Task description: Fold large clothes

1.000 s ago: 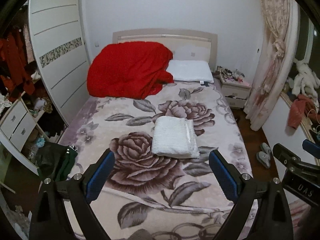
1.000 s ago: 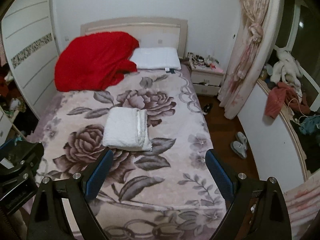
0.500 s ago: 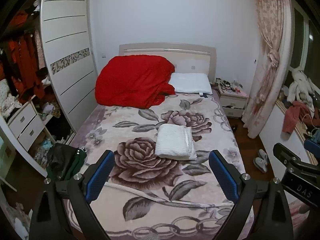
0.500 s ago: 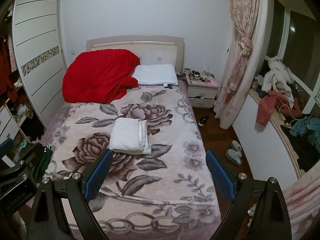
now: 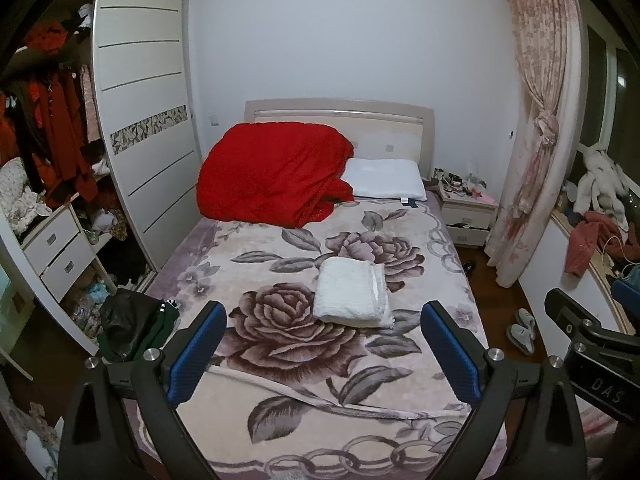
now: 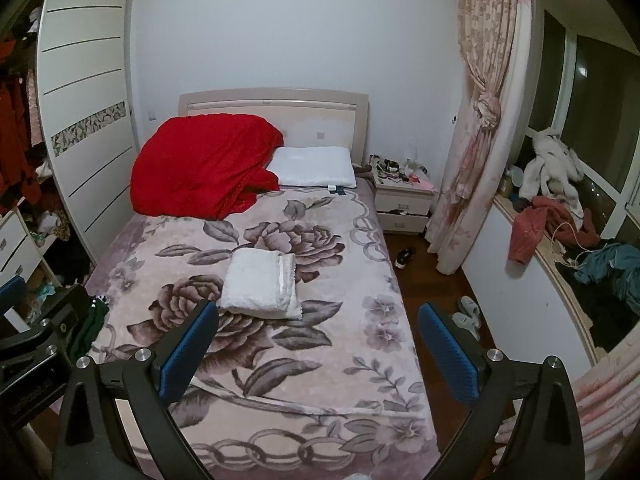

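A white fluffy garment point(image 5: 352, 294) point(image 6: 262, 284) lies folded into a neat rectangle in the middle of the bed point(image 5: 280, 360) point(image 6: 340, 360), on its rose-patterned blanket. My left gripper point(image 5: 323, 326) hangs above the foot of the bed, well short of the folded garment, its blue pads wide apart and nothing between them. My right gripper point(image 6: 318, 326) is beside it to the right, over the bed's right side; its jaws are opening and hold nothing. Each gripper's body shows at the edge of the other's view.
A heaped red blanket point(image 5: 272, 172) and a white pillow point(image 5: 384, 178) lie at the headboard. A white wardrobe point(image 5: 148, 120) stands left, a nightstand point(image 6: 404, 200) and tied curtain point(image 6: 480, 120) right. Slippers point(image 6: 466, 316) sit on the floor; clothes lie on the window ledge point(image 6: 540, 232).
Both grippers have drawn back and up from the bed, so the folded white garment looks smaller and more of the room shows. The garment has not moved.
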Action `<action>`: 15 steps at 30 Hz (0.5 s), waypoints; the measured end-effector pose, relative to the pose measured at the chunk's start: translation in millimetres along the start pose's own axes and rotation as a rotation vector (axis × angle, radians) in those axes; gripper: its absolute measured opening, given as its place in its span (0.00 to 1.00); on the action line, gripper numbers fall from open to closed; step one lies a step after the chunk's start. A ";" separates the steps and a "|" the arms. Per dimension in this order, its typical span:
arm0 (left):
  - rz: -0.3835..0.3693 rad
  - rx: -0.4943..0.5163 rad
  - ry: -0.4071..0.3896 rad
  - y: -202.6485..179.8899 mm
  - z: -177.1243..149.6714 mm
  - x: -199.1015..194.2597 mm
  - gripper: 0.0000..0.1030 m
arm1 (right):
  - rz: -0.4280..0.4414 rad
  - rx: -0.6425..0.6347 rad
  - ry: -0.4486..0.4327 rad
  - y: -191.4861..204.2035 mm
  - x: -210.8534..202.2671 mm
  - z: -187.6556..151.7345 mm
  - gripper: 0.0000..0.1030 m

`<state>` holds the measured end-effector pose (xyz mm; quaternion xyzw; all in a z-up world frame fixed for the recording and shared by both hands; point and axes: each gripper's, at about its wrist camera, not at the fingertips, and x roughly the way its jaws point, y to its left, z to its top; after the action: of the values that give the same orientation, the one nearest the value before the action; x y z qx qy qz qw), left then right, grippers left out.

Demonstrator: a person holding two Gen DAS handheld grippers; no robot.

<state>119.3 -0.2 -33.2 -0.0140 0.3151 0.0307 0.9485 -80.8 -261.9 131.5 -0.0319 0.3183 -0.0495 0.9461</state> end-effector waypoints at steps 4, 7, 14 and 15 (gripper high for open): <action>0.006 0.007 -0.002 0.2 -1.4 -4.0 0.97 | 0.007 0.007 0.000 -0.6 -1.5 -0.2 0.99; 0.011 0.009 -0.010 0.4 -0.5 -10.1 0.97 | 0.013 0.009 -0.002 -0.5 -4.3 0.1 0.99; 0.019 0.012 -0.019 -0.2 1.5 -14.8 0.97 | 0.022 0.013 -0.004 -0.8 -7.1 2.2 0.99; 0.020 0.011 -0.019 -1.8 3.5 -14.5 0.97 | 0.022 0.014 -0.006 -0.7 -7.6 2.0 0.99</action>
<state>109.9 -2.5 -21.6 -0.0052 0.3064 0.0383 0.9511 -85.7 -261.7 137.7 -0.0218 0.3155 -0.0411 0.9478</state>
